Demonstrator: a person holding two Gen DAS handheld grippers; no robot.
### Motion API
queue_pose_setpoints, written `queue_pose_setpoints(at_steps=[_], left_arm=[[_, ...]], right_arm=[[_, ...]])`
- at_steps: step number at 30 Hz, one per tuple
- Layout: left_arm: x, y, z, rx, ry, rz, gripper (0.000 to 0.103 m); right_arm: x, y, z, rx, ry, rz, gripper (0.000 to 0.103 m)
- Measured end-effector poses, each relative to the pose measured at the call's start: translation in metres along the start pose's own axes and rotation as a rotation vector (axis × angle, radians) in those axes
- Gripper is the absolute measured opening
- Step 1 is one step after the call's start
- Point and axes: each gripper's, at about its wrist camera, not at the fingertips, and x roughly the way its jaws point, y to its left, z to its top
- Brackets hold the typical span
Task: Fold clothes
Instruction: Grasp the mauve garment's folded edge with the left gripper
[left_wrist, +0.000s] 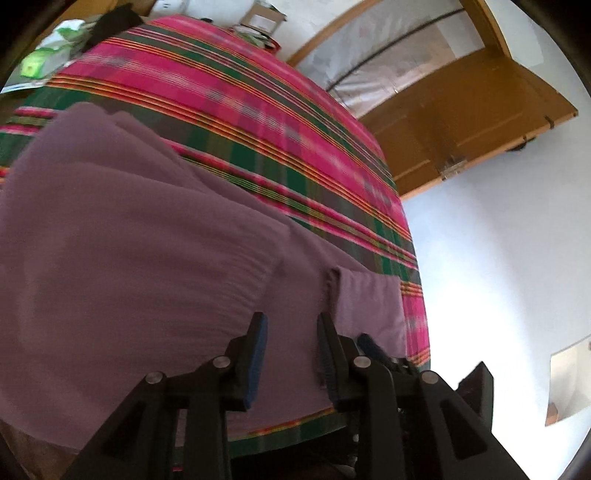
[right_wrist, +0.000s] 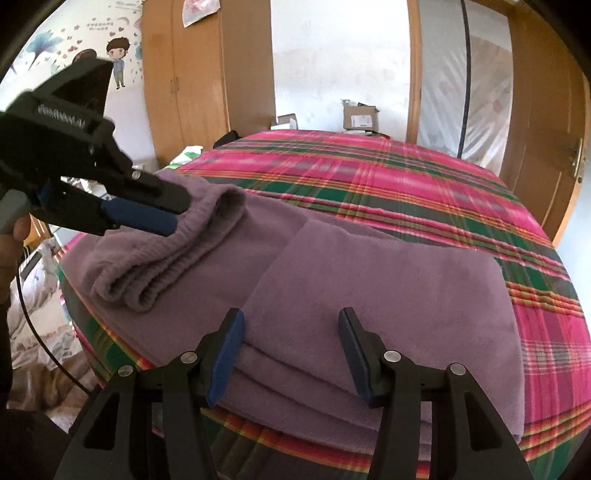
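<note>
The right hand-held gripper (right_wrist: 291, 354) stands wide and empty, over the near edge of the purple garment (right_wrist: 369, 295) on the bed (right_wrist: 406, 184). To its left, the left hand-held gripper (right_wrist: 173, 212), half open, touches the loose ribbed sleeve (right_wrist: 159, 262), holding nothing.

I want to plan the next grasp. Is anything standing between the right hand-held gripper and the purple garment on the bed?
Nothing visible does. The right hand-held gripper is open, directly over the folded purple garment on the plaid bedspread. The left hand-held gripper is off to the side at the bunched part.
</note>
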Motion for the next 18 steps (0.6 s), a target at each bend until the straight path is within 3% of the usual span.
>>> queue_pose_setpoints(at_steps=[4,9,14,18], left_arm=[[-0.009,0.011,0.003,-0.023,-0.030,0.006,0.028],[-0.016,0.021,0.007,-0.027,-0.041,0.040,0.028],[-0.025,0.033,0.004,-0.014,-0.044,0.060,0.028],[-0.051,0.051,0.002,-0.043,-0.086,0.074,0.028]], right_arm=[[-0.008,0.003,0.007,0.000,-0.054,0.004,0.054],[0.005,0.004,0.004,0.029,-0.007,0.045,0.054],[0.012,0.006,0.005,0.031,0.025,0.026,0.051],[0.004,0.011,0.011,0.026,0.006,0.027,0.035]])
